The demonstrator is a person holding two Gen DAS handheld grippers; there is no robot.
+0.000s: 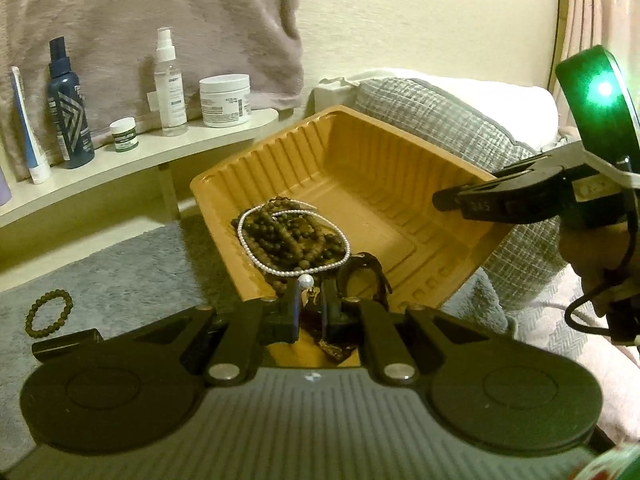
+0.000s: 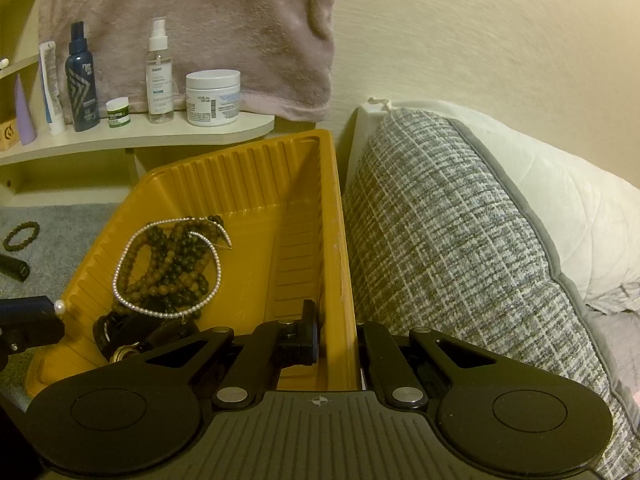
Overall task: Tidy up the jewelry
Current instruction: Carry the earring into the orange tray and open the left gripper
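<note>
Pearl earring [image 1: 306, 281] pinched in your left gripper [image 1: 310, 304] hangs over the tray [image 1: 360, 148]; right gripper [image 2: 336, 340] clamps its wall, steadying it.

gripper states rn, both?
Left gripper: closed on a pearl earring, over the yellow tray.
Right gripper: clamped on the tray's right wall.

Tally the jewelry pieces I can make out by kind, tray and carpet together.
Brown bead strands heaped in tray: number unclear, counted as 1 heap
White pearl strand: 1
Pearl piece in left gripper: 1
Dark strap, maybe a watch: 1
Bead bracelet on carpet: 1
Total: 5
</note>
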